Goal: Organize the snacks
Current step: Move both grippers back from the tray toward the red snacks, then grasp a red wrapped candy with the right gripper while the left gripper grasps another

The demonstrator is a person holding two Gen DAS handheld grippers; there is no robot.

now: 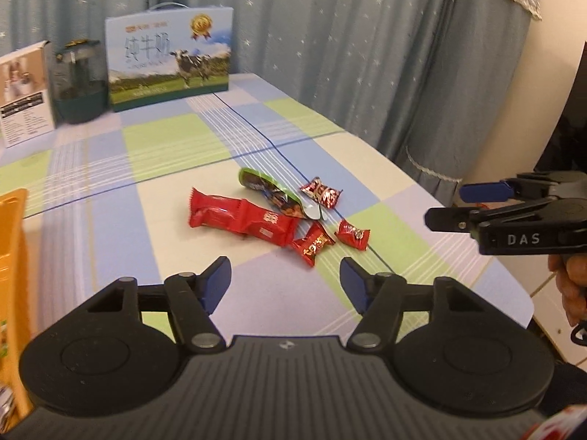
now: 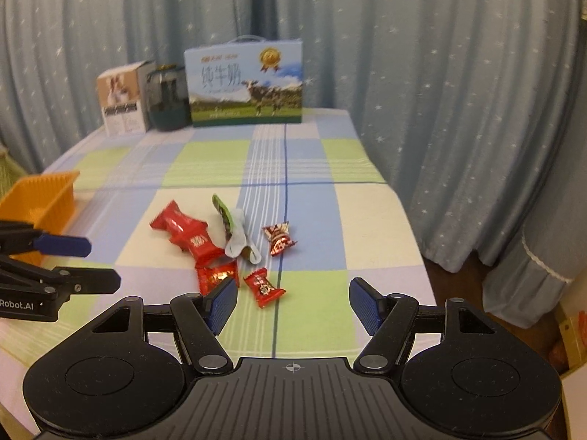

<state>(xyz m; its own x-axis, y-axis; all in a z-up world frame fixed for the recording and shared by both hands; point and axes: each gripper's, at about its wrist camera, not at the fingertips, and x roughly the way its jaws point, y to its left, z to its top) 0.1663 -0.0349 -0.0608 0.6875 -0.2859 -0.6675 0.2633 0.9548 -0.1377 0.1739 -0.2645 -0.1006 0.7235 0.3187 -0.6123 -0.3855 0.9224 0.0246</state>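
The snacks (image 2: 223, 249) lie mid-bench, nearer its right edge, just ahead of both hand-held grippers. The left hand-held gripper (image 1: 285, 278) and the right hand-held gripper (image 2: 292, 302) gape wide, empty.

Soft, even indoor light falls on both views, with faint shadows under the snacks ahead of the jaws. Foil on the small candy (image 2: 279, 239) glints. The milk box (image 2: 245, 82) far beyond the jaws looks blurred, and fisheye distortion bends and darkens the edges
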